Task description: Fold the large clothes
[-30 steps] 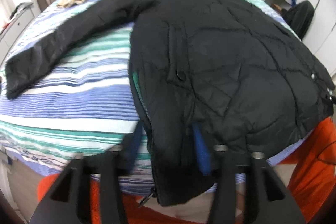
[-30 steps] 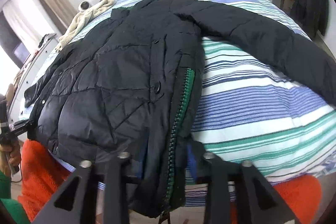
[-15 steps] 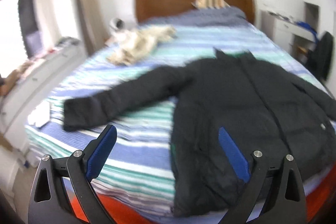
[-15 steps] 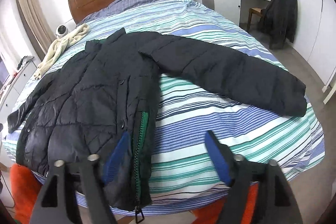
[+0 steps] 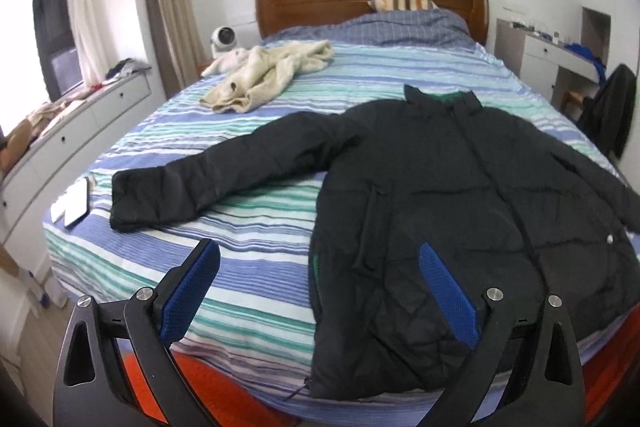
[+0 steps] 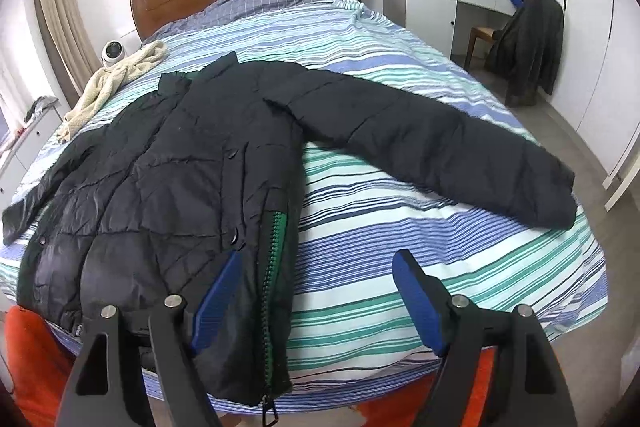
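Quilted black puffer jacket sprawls flat on striped bedsheet, both tongs wide, empty

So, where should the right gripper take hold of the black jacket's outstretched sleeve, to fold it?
Probably at the cuff of the black puffer jacket, from the bed's foot. The sleeve lies flat and straight, its free end nearest the open right gripper.
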A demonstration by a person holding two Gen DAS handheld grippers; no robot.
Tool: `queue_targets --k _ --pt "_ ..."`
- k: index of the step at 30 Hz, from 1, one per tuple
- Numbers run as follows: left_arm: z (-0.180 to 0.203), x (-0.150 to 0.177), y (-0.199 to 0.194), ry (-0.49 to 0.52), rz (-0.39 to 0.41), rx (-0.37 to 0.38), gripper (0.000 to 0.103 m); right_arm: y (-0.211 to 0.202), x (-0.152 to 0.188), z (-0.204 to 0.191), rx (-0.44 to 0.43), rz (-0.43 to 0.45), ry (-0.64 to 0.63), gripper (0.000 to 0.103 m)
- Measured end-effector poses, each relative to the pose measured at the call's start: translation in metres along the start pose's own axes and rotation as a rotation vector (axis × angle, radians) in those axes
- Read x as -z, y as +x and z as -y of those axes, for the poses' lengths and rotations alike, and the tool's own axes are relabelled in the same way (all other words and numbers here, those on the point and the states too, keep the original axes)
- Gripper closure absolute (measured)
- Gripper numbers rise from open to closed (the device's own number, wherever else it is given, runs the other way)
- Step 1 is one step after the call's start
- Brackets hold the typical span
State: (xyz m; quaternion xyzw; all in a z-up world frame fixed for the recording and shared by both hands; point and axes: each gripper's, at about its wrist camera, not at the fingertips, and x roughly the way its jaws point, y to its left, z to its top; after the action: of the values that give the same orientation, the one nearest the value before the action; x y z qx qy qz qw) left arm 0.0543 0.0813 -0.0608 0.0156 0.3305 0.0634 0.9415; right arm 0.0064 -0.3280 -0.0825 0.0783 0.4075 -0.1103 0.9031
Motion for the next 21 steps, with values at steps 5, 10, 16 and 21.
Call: queue_targets --k 5,10,16,21 --pt "0.011 0.004 0.0 0.044 -0.053 0.089 0.003 -0.005 -0.004 0.003 0.016 0.022 0.003 0.023" --pt "0.024 0.007 0.0 0.055 -0.117 0.151 0.003 -0.005 -0.004 0.003 0.025 0.02 -0.003 0.023" --pt "0.024 0.004 -0.004 0.023 -0.13 0.161 0.001 -0.007 -0.005 -0.002 0.028 0.029 -0.017 0.022" --pt "0.027 0.004 -0.009 0.059 -0.109 0.137 0.001 -0.009 -0.005 -0.003 0.032 0.04 -0.023 0.022"
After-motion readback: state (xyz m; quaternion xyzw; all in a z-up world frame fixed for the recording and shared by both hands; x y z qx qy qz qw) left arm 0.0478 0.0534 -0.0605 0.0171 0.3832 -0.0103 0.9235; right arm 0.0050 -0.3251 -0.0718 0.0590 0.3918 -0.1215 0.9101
